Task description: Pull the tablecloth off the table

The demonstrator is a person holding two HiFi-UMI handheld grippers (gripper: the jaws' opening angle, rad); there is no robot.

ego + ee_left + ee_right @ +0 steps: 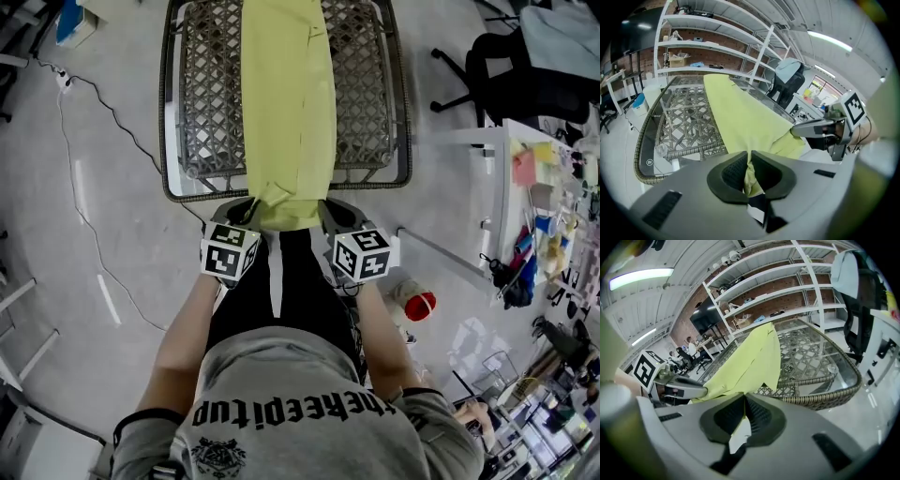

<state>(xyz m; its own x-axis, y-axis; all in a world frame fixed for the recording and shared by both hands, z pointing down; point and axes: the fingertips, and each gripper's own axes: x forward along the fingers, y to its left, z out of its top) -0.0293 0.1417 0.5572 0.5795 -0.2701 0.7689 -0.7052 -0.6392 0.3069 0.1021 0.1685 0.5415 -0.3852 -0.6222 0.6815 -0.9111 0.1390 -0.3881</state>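
The yellow tablecloth (286,94) lay in a strip along the middle of the wicker desk (208,103), its end hanging over the near edge. The left gripper (749,165) and right gripper (740,405) were each clamped on that end. An even, low pull with both should slide it off without bunching.

Floor (103,216) opens left of the table (167,112); a desk (495,178) stands right.
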